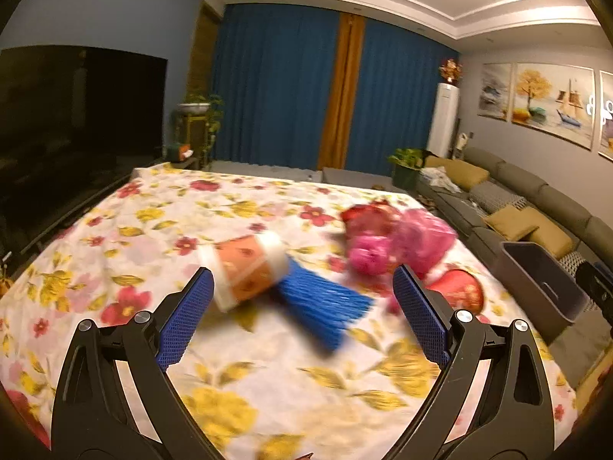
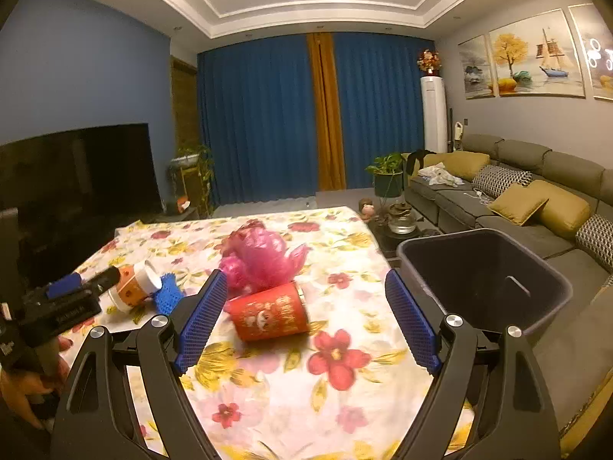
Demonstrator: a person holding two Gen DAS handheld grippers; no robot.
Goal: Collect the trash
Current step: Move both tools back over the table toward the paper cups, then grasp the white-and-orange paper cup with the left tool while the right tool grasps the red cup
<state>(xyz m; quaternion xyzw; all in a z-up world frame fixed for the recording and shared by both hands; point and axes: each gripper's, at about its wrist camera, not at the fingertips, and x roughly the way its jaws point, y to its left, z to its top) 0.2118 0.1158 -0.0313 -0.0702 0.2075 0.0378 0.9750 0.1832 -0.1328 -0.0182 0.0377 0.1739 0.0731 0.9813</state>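
The bench (image 2: 345, 383) is covered with a floral cloth and carries all the trash. A dark grey bin (image 2: 486, 272) stands just beside its right edge, open side up, with nothing visible inside. Beyond the bin runs a grey sofa (image 2: 536, 191) with yellow cushions.

Trash on the bench, largest first:

1. Pink bag (image 2: 260, 257): crumpled, near the middle of the cloth, toward the far side. It touches the red cup.
2. Red cup (image 2: 268, 316): lying on its side, nearest the right tool, in front of the pink bag.
3. Orange cup (image 1: 245, 272): lying on its side with white rims, left of the pink bag and apart from it.
4. Blue mesh (image 1: 325, 303): a flat piece lying against the orange cup, partly under it.

The left tool (image 1: 302, 306) has its jaws wide, with nothing between the pads. The orange cup and the blue mesh lie just ahead of it; the left finger (image 1: 184, 318) is close to the cup, and contact cannot be told through the blur. A hand (image 2: 23, 387) holds this tool at the left edge of the right wrist view.

The right tool (image 2: 306, 318) also has its jaws wide and holds nothing. The red cup lies between the lines of its fingers, just ahead of the tips and nearer the left finger (image 2: 201, 322).
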